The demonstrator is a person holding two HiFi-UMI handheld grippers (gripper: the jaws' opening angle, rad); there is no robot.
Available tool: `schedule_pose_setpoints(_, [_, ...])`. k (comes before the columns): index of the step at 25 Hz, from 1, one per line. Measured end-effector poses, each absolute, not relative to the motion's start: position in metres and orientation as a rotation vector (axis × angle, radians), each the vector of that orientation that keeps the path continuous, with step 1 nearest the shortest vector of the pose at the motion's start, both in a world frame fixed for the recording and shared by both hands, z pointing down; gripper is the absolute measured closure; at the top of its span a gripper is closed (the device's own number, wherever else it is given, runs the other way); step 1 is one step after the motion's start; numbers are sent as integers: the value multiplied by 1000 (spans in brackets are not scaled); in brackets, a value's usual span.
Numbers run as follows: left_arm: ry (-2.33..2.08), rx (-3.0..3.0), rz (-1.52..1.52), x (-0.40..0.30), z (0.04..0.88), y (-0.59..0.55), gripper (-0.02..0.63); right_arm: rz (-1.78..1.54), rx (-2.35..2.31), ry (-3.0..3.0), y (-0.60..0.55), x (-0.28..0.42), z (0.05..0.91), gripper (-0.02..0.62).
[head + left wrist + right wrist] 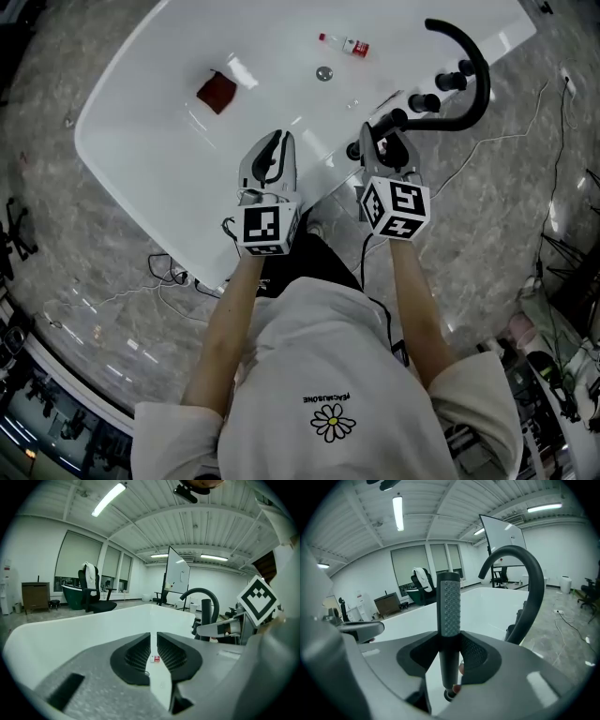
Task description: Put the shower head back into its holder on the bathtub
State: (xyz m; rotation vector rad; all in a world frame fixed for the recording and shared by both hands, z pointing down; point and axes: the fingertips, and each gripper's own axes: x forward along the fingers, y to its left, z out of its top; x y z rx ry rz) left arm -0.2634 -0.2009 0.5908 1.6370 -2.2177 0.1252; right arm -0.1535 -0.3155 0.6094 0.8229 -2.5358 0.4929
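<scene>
The shower head [449,616] is a slim stick with a grey dotted upper part and a dark lower shaft. It stands upright between the jaws of my right gripper [450,641], which is shut on it. From above, the shower head [366,141] hangs over the near rim of the white bathtub [141,141], beside a dark round fitting [353,150] on the rim. The curved black faucet [469,66] rises just right of my right gripper [384,148]. My left gripper [277,141] hovers over the rim to the left. In its own view the left gripper [153,641] holds nothing, its jaws a narrow slit apart.
Inside the tub lie a red cloth-like piece [217,92], a small bottle with a red label [345,44] and the drain [324,72]. Two black knobs [424,101] sit by the faucet. Cables [169,272] run over the marble floor around the tub.
</scene>
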Motion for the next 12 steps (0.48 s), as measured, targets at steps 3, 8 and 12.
schedule_pose_setpoints(3, [-2207, 1642, 128, -260, 602, -197, 569, 441, 816, -2514, -304, -147, 626, 456])
schedule_pose_setpoints(8, [-2195, 1641, 137, -254, 616, -185, 577, 384, 866, -2526, -292, -141, 634, 456])
schedule_pose_setpoints(12, [-2194, 1657, 120, -243, 609, -177, 581, 366, 864, -2461, -273, -130, 648, 456])
